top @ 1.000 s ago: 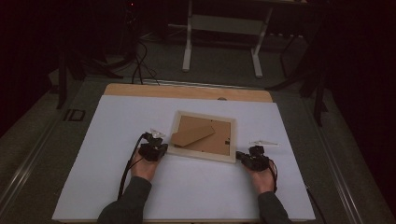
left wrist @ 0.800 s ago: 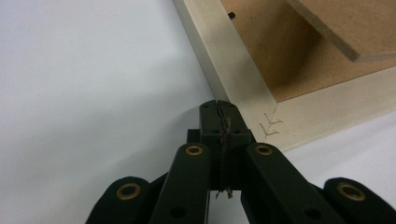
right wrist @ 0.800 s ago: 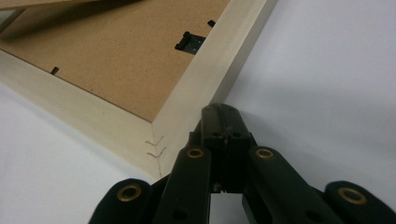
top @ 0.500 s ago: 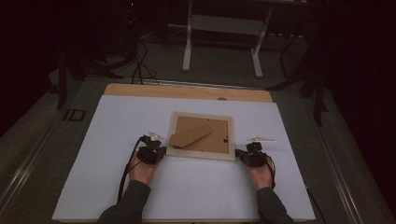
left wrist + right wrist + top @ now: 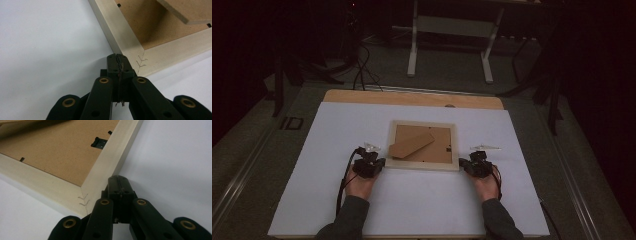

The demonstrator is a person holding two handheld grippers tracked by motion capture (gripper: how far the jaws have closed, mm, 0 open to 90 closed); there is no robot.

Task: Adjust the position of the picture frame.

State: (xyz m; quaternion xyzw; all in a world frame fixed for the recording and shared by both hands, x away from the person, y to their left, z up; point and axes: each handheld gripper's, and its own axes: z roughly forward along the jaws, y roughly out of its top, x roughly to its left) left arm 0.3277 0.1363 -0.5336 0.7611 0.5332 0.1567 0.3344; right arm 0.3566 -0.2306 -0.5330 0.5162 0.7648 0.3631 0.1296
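The picture frame (image 5: pixel 422 145) is lying face down on the white sheet (image 5: pixel 332 140) of the desk, near its middle, with the brown backing board (image 5: pixel 432 150) facing up and the fold-out stand (image 5: pixel 412 143) resting across it.

The left tool (image 5: pixel 376 164) is sitting at the near left corner of the frame. In the left gripper view its jaws are pressed together with nothing between them, and the tip (image 5: pixel 117 59) is touching or almost touching the outer edge of the wooden moulding (image 5: pixel 117 37), just beside the stapled mitre joint (image 5: pixel 141 62).

The right tool (image 5: pixel 466 165) is mirroring this at the near right corner. In the right gripper view its jaws are likewise together and empty, with the tip (image 5: pixel 120 182) against the outer edge of the moulding (image 5: pixel 112 160), next to the staples (image 5: pixel 83 200) of that corner. A black retaining clip (image 5: pixel 100 143) is showing on the backing board.

Judged step: squaring or sliding the frame by pushing at both near corners.

Procedure:
1. Keep both tools low, with the tips on the side wall of the moulding, not on its top face.
2. Apply equal pressure from both sides, since uneven force is likely to rotate the frame.
3. Push slowly, as the smooth sheet is likely to offer little friction.
4. Stay clear of the stand and the clips.
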